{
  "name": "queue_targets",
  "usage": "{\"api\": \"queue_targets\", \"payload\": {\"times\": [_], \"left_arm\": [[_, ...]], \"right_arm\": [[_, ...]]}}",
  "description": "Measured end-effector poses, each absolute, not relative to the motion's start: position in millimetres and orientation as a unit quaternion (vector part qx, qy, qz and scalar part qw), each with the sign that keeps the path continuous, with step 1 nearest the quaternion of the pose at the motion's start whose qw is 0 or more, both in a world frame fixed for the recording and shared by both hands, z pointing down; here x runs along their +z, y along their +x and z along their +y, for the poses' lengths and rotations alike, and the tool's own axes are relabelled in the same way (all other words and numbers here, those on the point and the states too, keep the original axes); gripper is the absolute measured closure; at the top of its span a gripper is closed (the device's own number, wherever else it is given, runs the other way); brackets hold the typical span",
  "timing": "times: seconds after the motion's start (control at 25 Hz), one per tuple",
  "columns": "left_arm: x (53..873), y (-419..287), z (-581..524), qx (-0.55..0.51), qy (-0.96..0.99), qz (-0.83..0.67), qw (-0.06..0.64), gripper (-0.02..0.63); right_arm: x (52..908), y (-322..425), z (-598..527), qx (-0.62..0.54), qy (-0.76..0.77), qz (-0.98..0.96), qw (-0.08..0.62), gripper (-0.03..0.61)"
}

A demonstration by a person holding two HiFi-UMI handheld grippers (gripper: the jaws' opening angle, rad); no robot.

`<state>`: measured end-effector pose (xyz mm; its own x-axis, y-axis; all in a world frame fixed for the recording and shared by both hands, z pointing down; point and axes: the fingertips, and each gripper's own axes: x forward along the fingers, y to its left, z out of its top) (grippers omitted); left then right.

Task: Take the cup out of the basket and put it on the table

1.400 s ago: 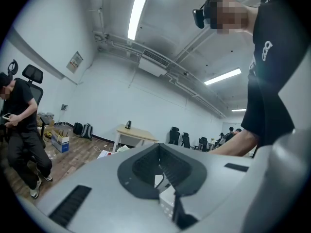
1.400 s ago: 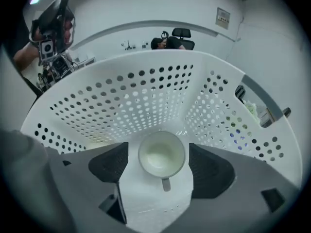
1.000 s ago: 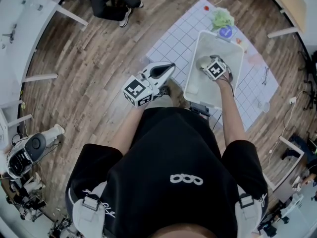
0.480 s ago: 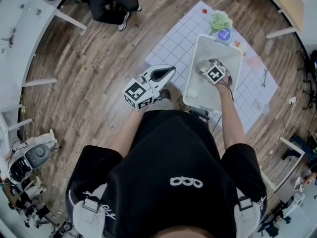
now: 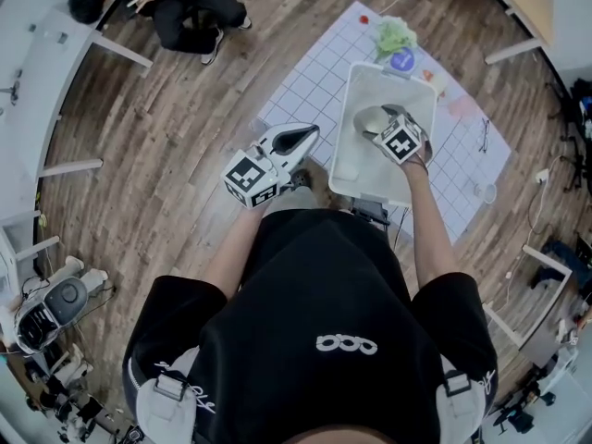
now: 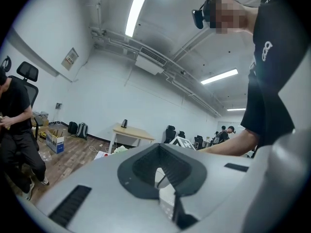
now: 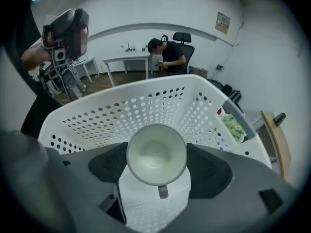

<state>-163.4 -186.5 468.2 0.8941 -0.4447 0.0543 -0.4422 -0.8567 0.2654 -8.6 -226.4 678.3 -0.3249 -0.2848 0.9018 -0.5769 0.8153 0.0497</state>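
- The cup (image 7: 155, 149) is clamped between the jaws of the right gripper (image 7: 158, 165), inside the basket (image 7: 146, 106), whose wall rises just beyond them.
- The left gripper (image 6: 158, 176) is held closed and empty.
- The cup could be knocked loose if that wall is clipped during lifting.
- Little change from a second ago is seen.

Gridded white table (image 5: 313, 80) over the wood floor – the white basket (image 5: 343, 148) sits square in the middle of it. Behind the basket, a green bunch (image 5: 395, 33) and a blue disc (image 5: 401, 60) – a red speck (image 5: 363, 18) sits just beside them. Off right, spectacles (image 5: 485, 135).
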Motion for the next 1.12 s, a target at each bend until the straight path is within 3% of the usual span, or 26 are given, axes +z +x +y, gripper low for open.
{"api": "queue_targets", "payload": {"times": [0.56,1.12], "left_arm": [[442,-68,-135,-0.007,0.981,-0.159,0.112,0.606],[432,69,-74,0.011,0.995,-0.024,0.091,0.606]], "right_arm": [[518,41,-171,0.055,0.366,-0.831,0.414,0.210],[498,191,-70,0.095,0.500,-0.769,0.388,0.210]]}}
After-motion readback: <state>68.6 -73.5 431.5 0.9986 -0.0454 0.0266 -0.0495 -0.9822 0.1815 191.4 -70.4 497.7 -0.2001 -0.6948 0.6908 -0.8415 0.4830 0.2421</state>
